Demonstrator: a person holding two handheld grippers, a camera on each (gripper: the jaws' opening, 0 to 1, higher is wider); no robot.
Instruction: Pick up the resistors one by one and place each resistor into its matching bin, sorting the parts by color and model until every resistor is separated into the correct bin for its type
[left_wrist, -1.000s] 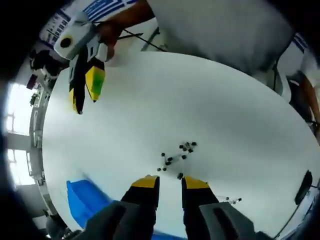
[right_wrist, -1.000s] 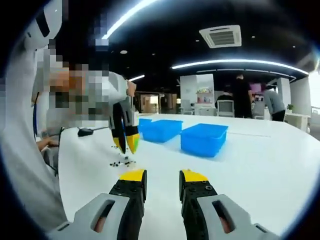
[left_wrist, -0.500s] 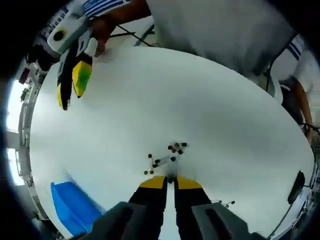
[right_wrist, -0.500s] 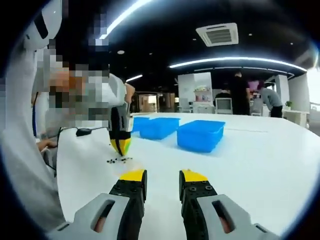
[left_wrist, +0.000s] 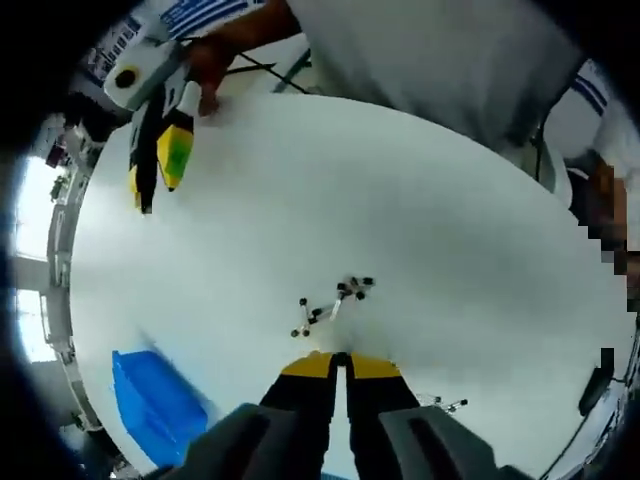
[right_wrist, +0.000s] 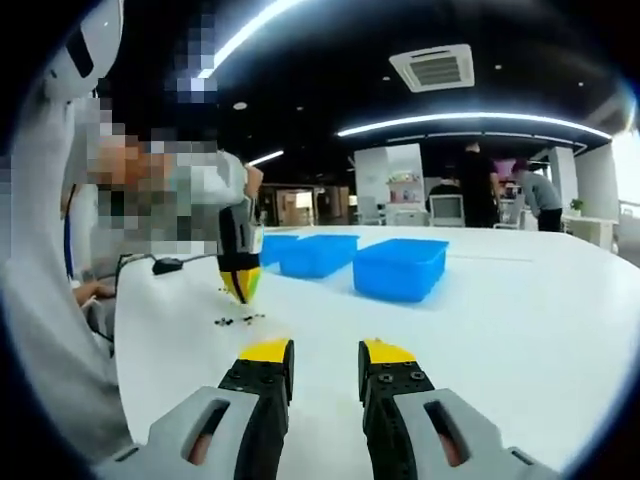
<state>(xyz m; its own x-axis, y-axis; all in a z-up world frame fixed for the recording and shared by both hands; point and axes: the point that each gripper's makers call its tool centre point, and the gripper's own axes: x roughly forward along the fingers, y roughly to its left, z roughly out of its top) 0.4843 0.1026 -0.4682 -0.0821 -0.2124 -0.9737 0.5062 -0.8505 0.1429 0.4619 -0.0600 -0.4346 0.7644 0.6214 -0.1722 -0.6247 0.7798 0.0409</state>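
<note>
Where the two views meet over one surface:
Worktop (left_wrist: 420, 230): white, broad, carrying everything.
Blue bins (right_wrist: 398, 268): three on the worktop in the right gripper view, well apart from the resistors.
Right tool (right_wrist: 325, 352): jaws apart, hovering over bare worktop.
Left tool (left_wrist: 341, 361): jaws together just beside the pile; whether they pinch a resistor cannot be told.
Resistors (left_wrist: 330, 301): small loose cluster on the worktop.

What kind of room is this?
Likely an open-plan office or lab: strip ceiling lights and an air-conditioning vent overhead, people standing at the back, and a big white table carrying blue bins.
</note>
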